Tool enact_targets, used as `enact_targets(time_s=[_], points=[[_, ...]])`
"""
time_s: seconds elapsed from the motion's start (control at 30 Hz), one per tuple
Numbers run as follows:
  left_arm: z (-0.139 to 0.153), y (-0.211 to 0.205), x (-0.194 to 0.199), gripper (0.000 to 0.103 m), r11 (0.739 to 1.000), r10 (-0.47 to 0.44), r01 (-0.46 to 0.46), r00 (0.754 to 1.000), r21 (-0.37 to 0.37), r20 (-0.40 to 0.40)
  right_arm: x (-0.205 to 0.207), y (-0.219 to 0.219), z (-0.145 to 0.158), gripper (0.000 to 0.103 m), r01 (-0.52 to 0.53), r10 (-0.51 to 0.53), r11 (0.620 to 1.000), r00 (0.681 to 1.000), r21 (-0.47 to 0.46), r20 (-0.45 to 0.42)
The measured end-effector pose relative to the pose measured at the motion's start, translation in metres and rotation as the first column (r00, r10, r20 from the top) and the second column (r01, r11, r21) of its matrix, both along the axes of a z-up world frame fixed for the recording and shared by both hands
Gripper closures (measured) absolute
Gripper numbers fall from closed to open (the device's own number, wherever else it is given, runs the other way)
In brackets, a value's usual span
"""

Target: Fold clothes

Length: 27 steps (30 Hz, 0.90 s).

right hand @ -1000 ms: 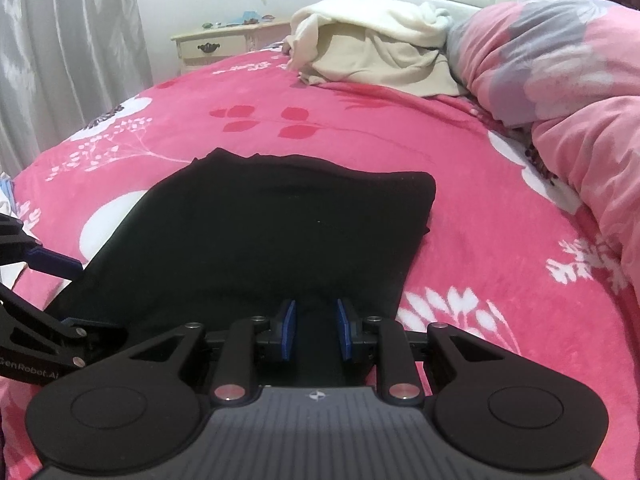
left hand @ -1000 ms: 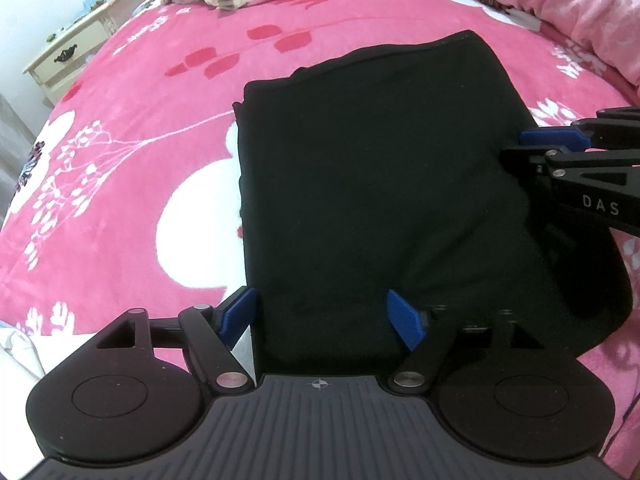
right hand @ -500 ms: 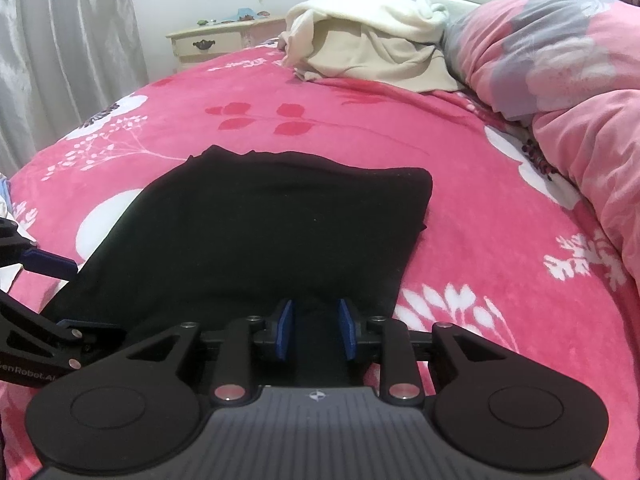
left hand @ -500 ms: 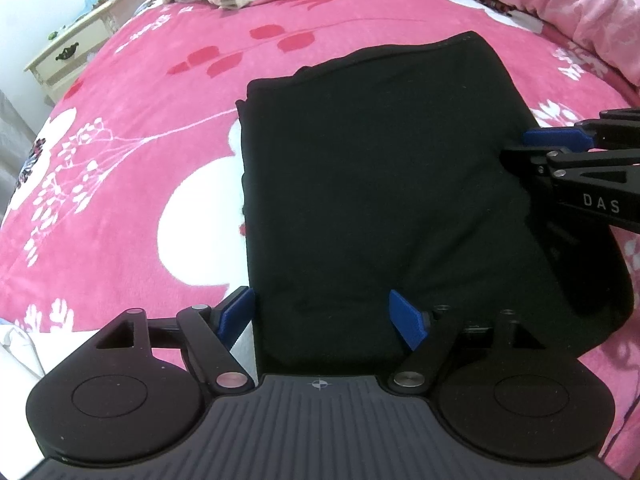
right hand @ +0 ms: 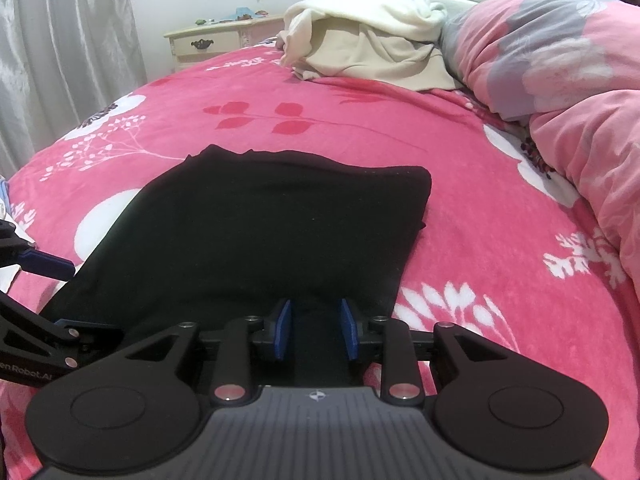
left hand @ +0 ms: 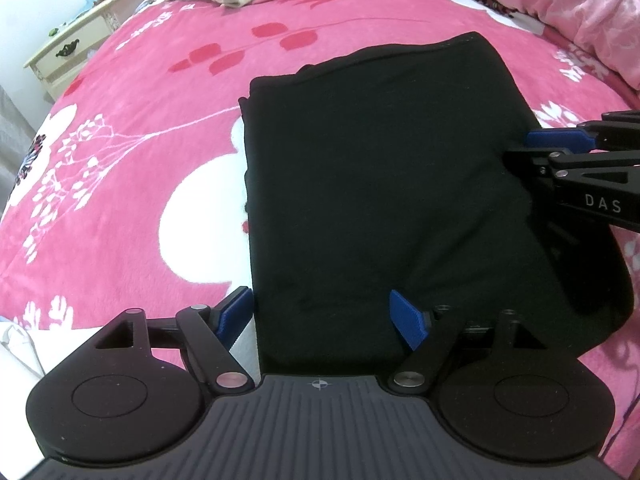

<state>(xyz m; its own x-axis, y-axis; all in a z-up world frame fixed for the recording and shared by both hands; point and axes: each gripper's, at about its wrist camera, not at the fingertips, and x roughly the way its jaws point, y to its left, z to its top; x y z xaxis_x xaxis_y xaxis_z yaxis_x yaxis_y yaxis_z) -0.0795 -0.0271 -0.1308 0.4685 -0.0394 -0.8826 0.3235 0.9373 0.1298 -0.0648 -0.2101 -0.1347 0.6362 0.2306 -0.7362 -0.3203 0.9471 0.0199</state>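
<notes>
Left wrist view shows the left gripper [left hand: 324, 314] with its blue pads spread wide, one pad just outside the near left edge of the folded black fabric garment [left hand: 380, 184] and the other over the cloth itself, neither pad pressing on it. Between and beyond those jaws the garment lies flat as a rough rectangle on the pink fleece bedspread with white flowers [left hand: 132, 168], its far hem well ahead. To the right of the left jaws the right gripper [left hand: 532, 148] reaches in over the garment's right edge. From the right wrist view, the right gripper [right hand: 316, 330] has its jaws easing apart with a small gap; dark cloth lies beneath and between the pads, but they do not appear to pinch it. Judging from this, a fold has just been laid down and both hands are letting go. To finish well, each gripper should lift clear without snagging the top layer, then take the near corners evenly so the next fold lands square on the far hem. Far ahead sit a crumpled cream blanket [right hand: 360, 44], a pink floral quilt [right hand: 560, 64] and a cream bedside drawer unit [right hand: 216, 42].
</notes>
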Motion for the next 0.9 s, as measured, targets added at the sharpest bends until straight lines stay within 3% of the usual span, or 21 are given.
enact_targets(time_s=[0.9], points=[[-0.0002, 0.0005, -0.0011, 0.025, 1.0, 0.007, -0.007, 1.0, 0.0, -0.003, 0.0013, 0.0014, -0.0001, 0.073, 0.01, -0.01, 1.0, 1.0, -0.003, -0.007]])
